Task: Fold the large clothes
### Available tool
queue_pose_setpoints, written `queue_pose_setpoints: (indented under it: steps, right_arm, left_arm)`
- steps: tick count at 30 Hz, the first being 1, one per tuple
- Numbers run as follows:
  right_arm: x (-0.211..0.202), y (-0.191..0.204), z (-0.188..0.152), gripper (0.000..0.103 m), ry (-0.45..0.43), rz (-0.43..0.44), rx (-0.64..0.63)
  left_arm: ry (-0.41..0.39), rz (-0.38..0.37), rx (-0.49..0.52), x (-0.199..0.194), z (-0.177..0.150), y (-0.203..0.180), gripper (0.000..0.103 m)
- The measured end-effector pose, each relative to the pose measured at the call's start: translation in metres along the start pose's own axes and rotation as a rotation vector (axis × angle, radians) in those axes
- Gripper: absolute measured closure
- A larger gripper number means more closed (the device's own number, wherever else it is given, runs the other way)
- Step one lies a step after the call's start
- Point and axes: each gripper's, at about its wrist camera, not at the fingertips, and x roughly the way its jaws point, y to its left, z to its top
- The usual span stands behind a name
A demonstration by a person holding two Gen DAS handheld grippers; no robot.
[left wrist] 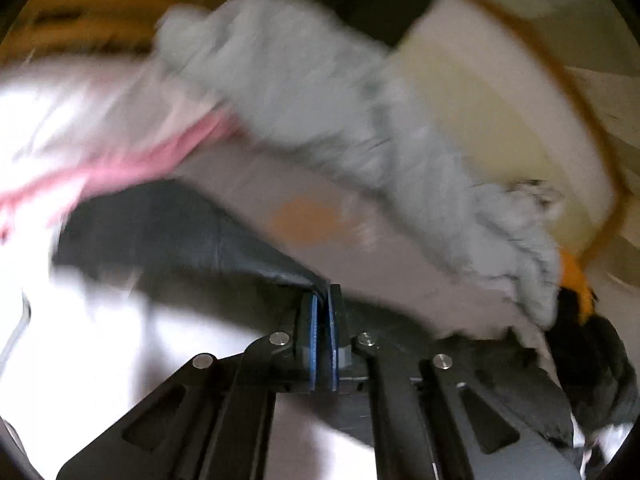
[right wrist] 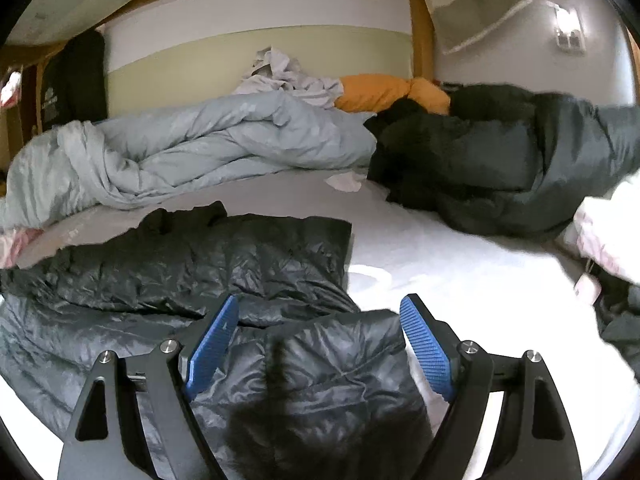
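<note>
A black puffer jacket (right wrist: 192, 268) lies spread on the white bed sheet (right wrist: 460, 280). Its hood end with a dark fur trim (right wrist: 280, 364) lies between the blue pads of my right gripper (right wrist: 320, 312), which stands open over it without pressing. In the blurred, tilted left wrist view my left gripper (left wrist: 323, 292) is shut on a pinched corner of the black jacket (left wrist: 180, 232), and the fabric stretches away to the left from the pads.
A crumpled light grey duvet (right wrist: 200, 144) lies along the far side of the bed. An orange pillow (right wrist: 384, 92) and a dark green blanket heap (right wrist: 500, 152) lie at the back right. A pale pink-and-white cloth (right wrist: 608, 224) sits at the right edge.
</note>
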Motion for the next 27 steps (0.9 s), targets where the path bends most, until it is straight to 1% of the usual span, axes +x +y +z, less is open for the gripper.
queue_pose_setpoints:
  steps: [2,5,7,10,12,14,16,19,20,21,22,23,24,26,27]
  right_arm:
    - [-0.001,-0.004,0.000,0.018,0.006,0.022,0.030]
    - [-0.004,-0.003,0.000,0.018,-0.003,0.016,0.027]
    - [-0.007,-0.001,0.000,0.018,-0.013,0.019,0.028]
    - [-0.010,0.003,0.001,0.018,-0.016,0.039,0.036]
    - [-0.012,0.007,0.001,0.018,-0.024,0.044,0.030]
    - [-0.017,0.009,-0.001,0.018,-0.050,0.040,0.015]
    - [-0.022,0.012,-0.002,0.018,-0.079,0.026,-0.010]
    - [-0.023,0.016,-0.002,0.018,-0.094,0.011,-0.041]
    - [-0.023,0.016,-0.002,0.018,-0.089,0.019,-0.041]
    - [-0.022,0.015,-0.001,0.018,-0.083,0.033,-0.035]
    - [-0.022,0.015,0.000,0.018,-0.078,0.041,-0.028]
    - [-0.022,0.013,0.001,0.018,-0.072,0.054,-0.015]
    - [-0.022,0.013,0.001,0.018,-0.071,0.061,-0.009]
    - [-0.026,0.012,0.002,0.018,-0.079,0.062,-0.011]
    - [-0.028,0.011,0.002,0.018,-0.087,0.057,-0.015]
  left_arm:
    - [-0.044,-0.089,0.056,-0.018,0.003,-0.033,0.100]
    - [-0.054,-0.207,0.164,-0.039,-0.009,-0.093,0.100]
    - [-0.041,-0.278,0.227,-0.047,-0.025,-0.133,0.100]
    - [0.011,-0.379,0.295,-0.053,-0.053,-0.189,0.100]
    - [0.070,-0.431,0.353,-0.051,-0.078,-0.224,0.100]
    - [0.173,-0.487,0.420,-0.043,-0.109,-0.254,0.100]
    - [0.256,-0.497,0.463,-0.036,-0.139,-0.269,0.100]
    - [0.380,-0.481,0.491,-0.028,-0.179,-0.271,0.099]
    - [0.400,-0.445,0.502,-0.028,-0.190,-0.266,0.093]
    - [0.414,-0.424,0.503,-0.031,-0.199,-0.261,0.089]
    - [0.415,-0.418,0.491,-0.032,-0.201,-0.255,0.080]
    - [0.403,-0.411,0.479,-0.038,-0.202,-0.248,0.068]
    - [0.378,-0.394,0.475,-0.047,-0.202,-0.243,0.061]
    - [0.291,-0.352,0.472,-0.062,-0.195,-0.237,0.040]
    - [0.247,-0.340,0.455,-0.070,-0.189,-0.233,0.035]
